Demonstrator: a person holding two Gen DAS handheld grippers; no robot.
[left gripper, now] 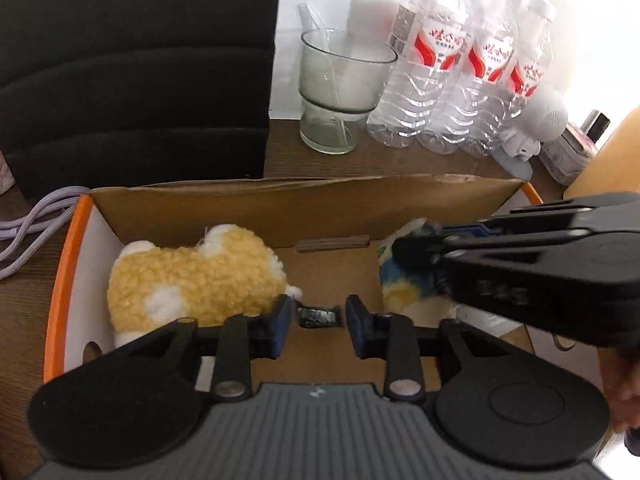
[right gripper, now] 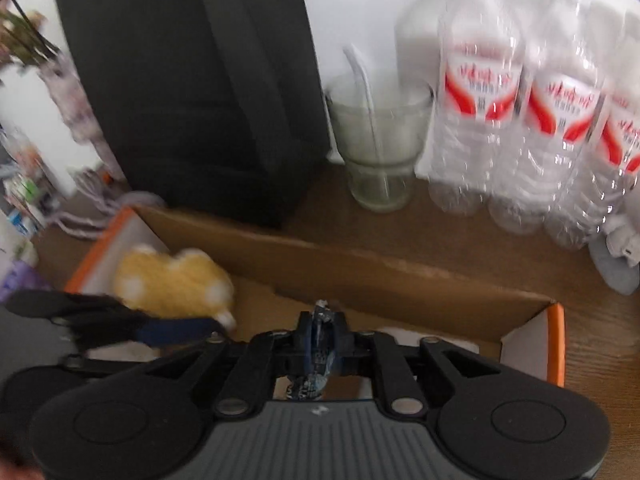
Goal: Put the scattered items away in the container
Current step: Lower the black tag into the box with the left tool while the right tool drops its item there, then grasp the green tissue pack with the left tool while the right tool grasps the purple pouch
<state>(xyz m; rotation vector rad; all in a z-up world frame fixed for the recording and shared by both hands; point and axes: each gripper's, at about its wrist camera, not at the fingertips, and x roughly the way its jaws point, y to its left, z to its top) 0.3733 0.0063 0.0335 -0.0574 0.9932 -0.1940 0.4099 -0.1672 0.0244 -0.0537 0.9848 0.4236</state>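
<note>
I find little that reads. Water bottles (left gripper: pixel 452 60) at 1 o'clock behind the box carry white labels with red swooshes and red script; characters too blurred to make out in either view. A dark packet (left gripper: pixel 319 316) at 6 o'clock between my left gripper's fingers bears pale capitals, not decipherable. No numbers or signs I can read.

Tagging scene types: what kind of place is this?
Probably a home desk or side table: wood-grain tabletop holding a shrink-wrapped pack of water bottles, a drinking glass with a straw, and charging cables beside the cardboard box.
</note>
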